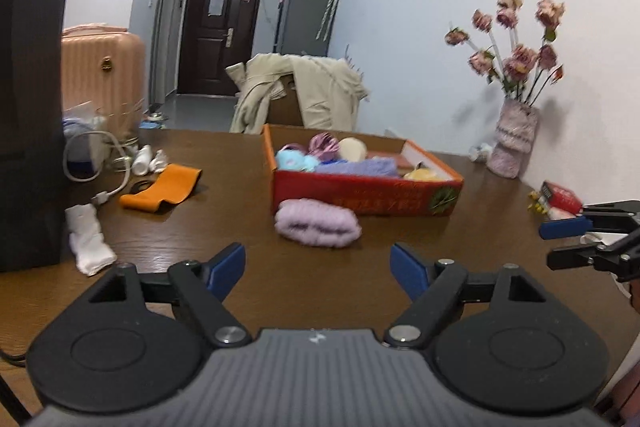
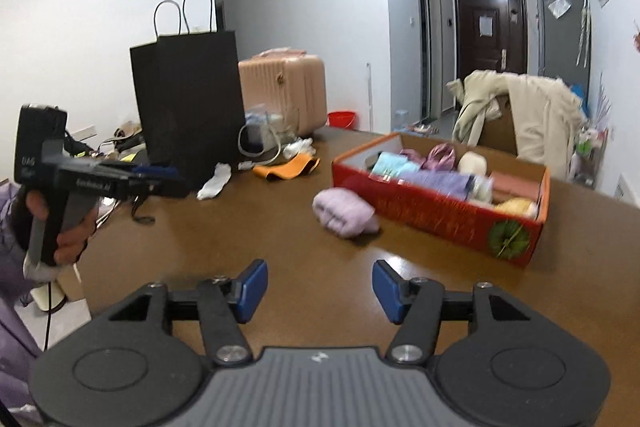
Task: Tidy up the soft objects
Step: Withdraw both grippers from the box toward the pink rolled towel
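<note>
A red cardboard box (image 1: pixel 360 193) (image 2: pixel 440 215) on the brown table holds several soft items. A folded lilac cloth (image 1: pixel 318 223) (image 2: pixel 346 213) lies on the table just in front of the box. An orange cloth band (image 1: pixel 164 193) (image 2: pixel 286 167) and a white sock (image 1: pixel 88 239) (image 2: pixel 216 181) lie further left. My left gripper (image 1: pixel 318 269) is open and empty, a short way before the lilac cloth; it also shows in the right wrist view (image 2: pixel 160 173). My right gripper (image 2: pixel 320 289) is open and empty above the table; it also shows in the left wrist view (image 1: pixel 560 239).
A black paper bag (image 1: pixel 28 107) (image 2: pixel 188 95) stands at the table's left with cables and small white bottles (image 1: pixel 144 159) beside it. A vase of dried roses (image 1: pixel 514 131) and a red packet (image 1: pixel 562 197) are by the right wall. A pink suitcase (image 2: pixel 284 91) and draped coats (image 1: pixel 304 91) stand beyond.
</note>
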